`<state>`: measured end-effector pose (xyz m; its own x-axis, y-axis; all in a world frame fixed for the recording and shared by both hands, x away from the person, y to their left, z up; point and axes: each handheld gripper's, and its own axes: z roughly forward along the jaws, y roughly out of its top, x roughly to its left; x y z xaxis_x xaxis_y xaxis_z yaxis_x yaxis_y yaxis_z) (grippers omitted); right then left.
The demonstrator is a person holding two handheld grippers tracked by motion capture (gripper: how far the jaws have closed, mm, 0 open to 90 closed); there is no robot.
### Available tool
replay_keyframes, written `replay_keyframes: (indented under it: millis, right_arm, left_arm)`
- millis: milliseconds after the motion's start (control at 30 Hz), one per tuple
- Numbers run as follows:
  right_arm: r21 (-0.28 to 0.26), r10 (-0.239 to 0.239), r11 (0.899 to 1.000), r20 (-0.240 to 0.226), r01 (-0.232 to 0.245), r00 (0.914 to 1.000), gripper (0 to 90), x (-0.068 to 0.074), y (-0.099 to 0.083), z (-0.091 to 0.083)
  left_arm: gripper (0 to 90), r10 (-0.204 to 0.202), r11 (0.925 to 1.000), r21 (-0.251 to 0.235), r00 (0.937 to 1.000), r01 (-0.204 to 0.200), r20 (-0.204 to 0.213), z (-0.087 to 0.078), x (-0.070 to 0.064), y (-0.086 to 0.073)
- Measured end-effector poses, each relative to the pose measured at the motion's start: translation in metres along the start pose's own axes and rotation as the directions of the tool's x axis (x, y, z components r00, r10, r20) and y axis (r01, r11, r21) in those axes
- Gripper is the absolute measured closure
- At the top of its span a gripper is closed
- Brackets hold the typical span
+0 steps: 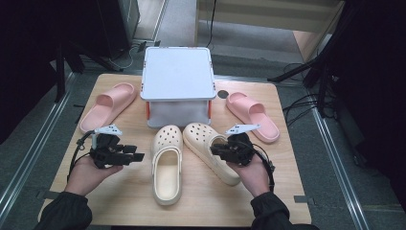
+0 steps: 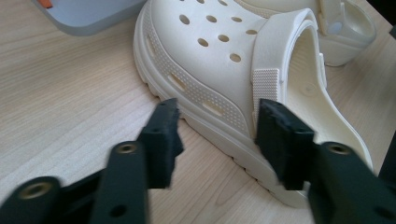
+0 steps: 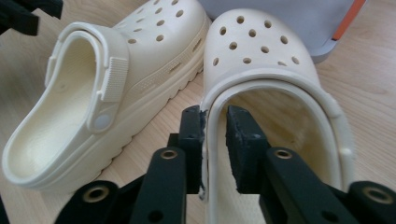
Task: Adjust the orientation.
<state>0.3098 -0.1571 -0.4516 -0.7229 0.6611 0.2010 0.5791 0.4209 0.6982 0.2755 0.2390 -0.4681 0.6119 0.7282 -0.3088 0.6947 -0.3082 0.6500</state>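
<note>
At the far left of the table (image 1: pixel 119 201) lies a pink slide (image 1: pixel 108 105), untouched, and near of it the left gripper (image 1: pixel 139 156) hovers with its jaws parted wide and nothing between them; in the left gripper view (image 2: pixel 217 140) they straddle the outer sole edge of the left cream clog (image 1: pixel 167 163), close to it but, as far as I can tell, not yet on it. That clog sits upright in the middle near part of the table, toe pointing far toward the grey box (image 1: pixel 177 79), which stands at the centre far side. Just right of it, toes almost meeting, the right cream clog (image 1: pixel 208 148) angles outward, and the right gripper (image 1: pixel 214 149) has it: in the right gripper view (image 3: pixel 215 140) the jaws stand nearly closed across the thin opening rim of the clog (image 3: pixel 261 60), one pad outside, one inside. A second pink slide (image 1: pixel 253 115) lies at the far right. The risk I judge greatest is on the right: the pinch takes only a narrow, soft lip, so a lift could let the shoe swing, twist out and drop onto its neighbour. On the left, closing now could catch only the sole edge and shove the clog sideways into the other
</note>
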Motion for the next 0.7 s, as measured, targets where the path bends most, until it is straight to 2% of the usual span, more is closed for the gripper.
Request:
replay_keyframes:
  millis: [133, 233, 367, 467, 700]
  right_arm:
    - [-0.022, -0.026, 0.999, 0.01, 0.026, 0.9996, 82.8, -0.007, 0.0, -0.012]
    - [-0.026, -0.034, 0.999, 0.045, 0.035, 0.9984, 84.1, -0.021, 0.001, -0.018]
    - [-0.036, -0.001, 0.999, 0.067, 0.003, 0.9978, 87.0, -0.044, 0.0, -0.019]
    - [-0.029, -0.015, 0.999, 0.083, 0.018, 0.9964, 87.2, -0.056, -0.002, -0.014]
    - [0.024, 0.007, 1.0, 0.097, -0.009, 0.9953, 87.0, -0.076, -0.006, 0.006]
  left_arm:
    - [67.6, 0.012, 0.9999, -0.002, 0.9999, -0.012, 0.006, 0.001, -0.001, 0.001]
    - [72.8, 0.019, 0.9997, 0.016, 0.9998, -0.019, 0.004, 0.007, 0.0, 0.002]
    - [74.4, 0.027, 0.9987, 0.043, 0.9996, -0.027, 0.005, 0.019, 0.001, 0.004]
    - [74.5, 0.034, 0.9978, 0.057, 0.9994, -0.034, 0.0, 0.027, 0.002, 0.006]
    - [74.5, 0.004, 0.9977, 0.068, 1.0, -0.004, 0.006, 0.034, 0.009, 0.003]
